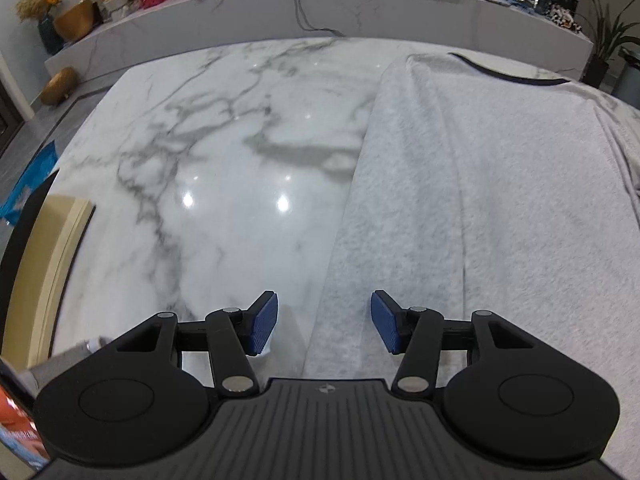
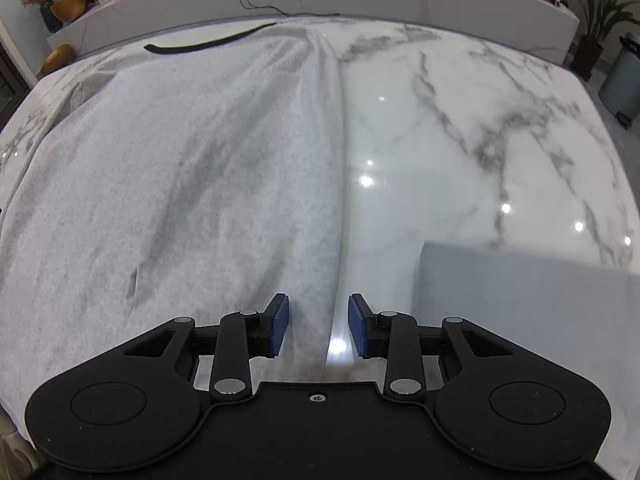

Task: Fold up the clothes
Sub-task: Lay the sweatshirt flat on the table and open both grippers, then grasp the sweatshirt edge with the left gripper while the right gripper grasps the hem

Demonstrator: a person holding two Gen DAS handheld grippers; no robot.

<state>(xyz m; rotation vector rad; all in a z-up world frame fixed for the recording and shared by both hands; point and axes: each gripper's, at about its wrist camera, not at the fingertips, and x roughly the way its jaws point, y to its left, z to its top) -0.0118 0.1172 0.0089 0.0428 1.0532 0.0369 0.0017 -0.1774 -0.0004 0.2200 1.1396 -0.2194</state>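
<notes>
A light grey shirt [image 1: 500, 184] with a dark collar trim [image 1: 516, 74] lies spread on the white marble table [image 1: 224, 152]. My left gripper [image 1: 324, 322] is open and empty, hovering over the shirt's left folded edge near the front. In the right wrist view the same shirt [image 2: 180, 184] fills the left half, its dark collar [image 2: 208, 43] at the far end. My right gripper [image 2: 318, 326] is open and empty, straddling the shirt's right edge, with the bare marble [image 2: 480, 140] to its right.
A grey flat object [image 2: 520, 292] lies on the table at the right front. A beige chair back [image 1: 44, 272] stands at the left edge. A marble ledge [image 1: 320, 8] with boxes, a cable and plants runs behind the table.
</notes>
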